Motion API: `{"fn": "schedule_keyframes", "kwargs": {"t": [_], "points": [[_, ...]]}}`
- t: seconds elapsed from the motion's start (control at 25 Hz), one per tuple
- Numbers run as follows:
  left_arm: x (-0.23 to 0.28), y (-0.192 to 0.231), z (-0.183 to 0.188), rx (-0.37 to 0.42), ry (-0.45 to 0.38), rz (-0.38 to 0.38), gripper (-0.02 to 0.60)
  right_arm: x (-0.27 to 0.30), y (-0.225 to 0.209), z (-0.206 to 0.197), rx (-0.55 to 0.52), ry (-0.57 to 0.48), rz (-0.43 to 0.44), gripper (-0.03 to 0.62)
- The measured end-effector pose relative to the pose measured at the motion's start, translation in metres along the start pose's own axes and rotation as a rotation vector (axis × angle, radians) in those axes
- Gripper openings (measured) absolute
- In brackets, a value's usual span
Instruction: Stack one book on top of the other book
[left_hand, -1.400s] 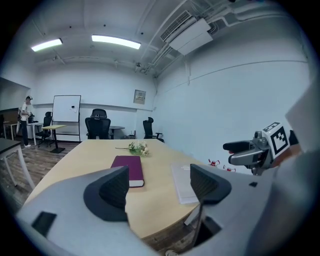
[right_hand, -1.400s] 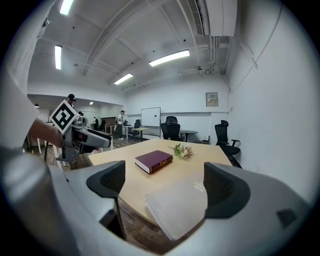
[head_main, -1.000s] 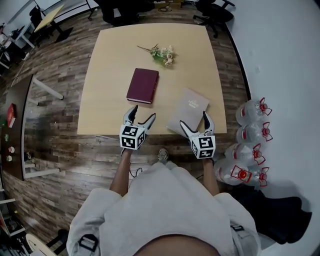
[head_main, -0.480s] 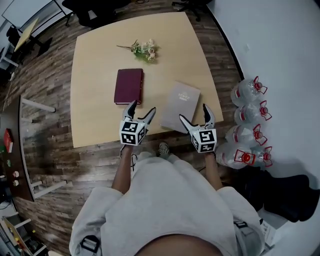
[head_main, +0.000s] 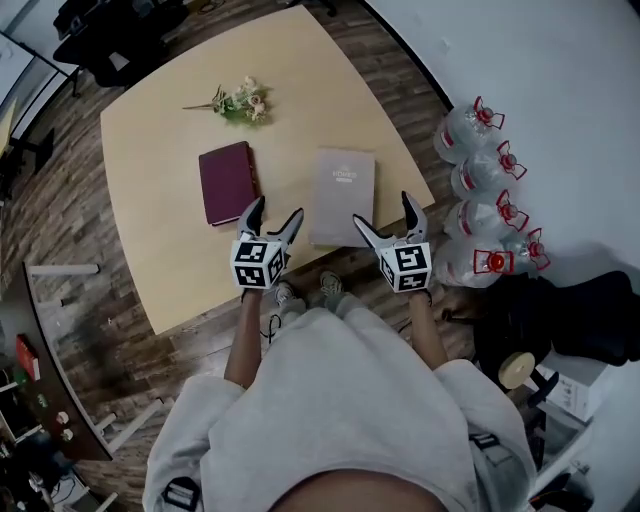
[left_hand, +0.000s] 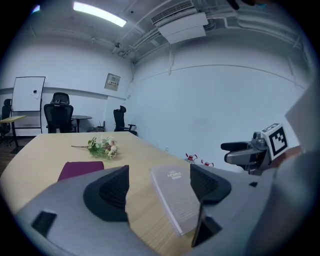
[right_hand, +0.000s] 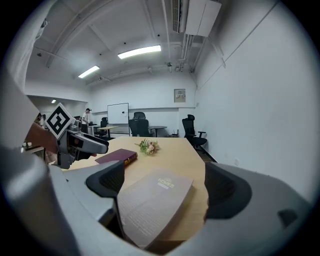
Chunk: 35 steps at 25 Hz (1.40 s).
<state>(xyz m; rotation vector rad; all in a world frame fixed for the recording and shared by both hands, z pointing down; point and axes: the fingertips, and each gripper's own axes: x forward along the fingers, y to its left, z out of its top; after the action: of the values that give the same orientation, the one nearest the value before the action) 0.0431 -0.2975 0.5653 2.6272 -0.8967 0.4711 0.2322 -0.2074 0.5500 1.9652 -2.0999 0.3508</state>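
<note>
A maroon book (head_main: 228, 182) lies flat on the wooden table (head_main: 160, 270), left of a grey-brown book (head_main: 343, 194) near the table's front edge. Both books lie apart, side by side. My left gripper (head_main: 271, 218) hovers open at the table's front edge, between the two books. My right gripper (head_main: 384, 214) stands open just right of the grey book's near corner. In the left gripper view the grey book (left_hand: 176, 199) and the maroon book (left_hand: 80, 169) show beyond the jaws. The right gripper view has the grey book (right_hand: 152, 202) between its jaws, with the maroon book (right_hand: 118, 157) farther off.
A small bunch of flowers (head_main: 236, 101) lies at the table's far side. Several water jugs (head_main: 488, 187) with red caps stand on the floor to the right by the white wall. Office chairs (head_main: 110, 35) stand beyond the table.
The head camera has swung, so the table now sits turned and shifted left in view. Both grippers stay open near the front edge, a little closer to the books.
</note>
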Motion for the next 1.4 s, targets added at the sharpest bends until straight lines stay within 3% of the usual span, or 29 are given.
{"fn": "schedule_keyframes", "kwargs": {"t": [0.4,0.72,1.4], "points": [[-0.016,0.010,-0.014,0.025,0.039,-0.142,0.380,-0.025,0.022,0.002,0.038,-0.013,-0.151,0.491],[-0.014,-0.010,-0.025,0.053,0.074,-0.249,0.380,-0.050,0.033,-0.012,0.084,-0.008,-0.231,0.490],[0.024,-0.043,-0.060,0.006,0.183,-0.280,0.380,-0.029,0.021,-0.074,0.208,0.103,-0.157,0.485]]}}
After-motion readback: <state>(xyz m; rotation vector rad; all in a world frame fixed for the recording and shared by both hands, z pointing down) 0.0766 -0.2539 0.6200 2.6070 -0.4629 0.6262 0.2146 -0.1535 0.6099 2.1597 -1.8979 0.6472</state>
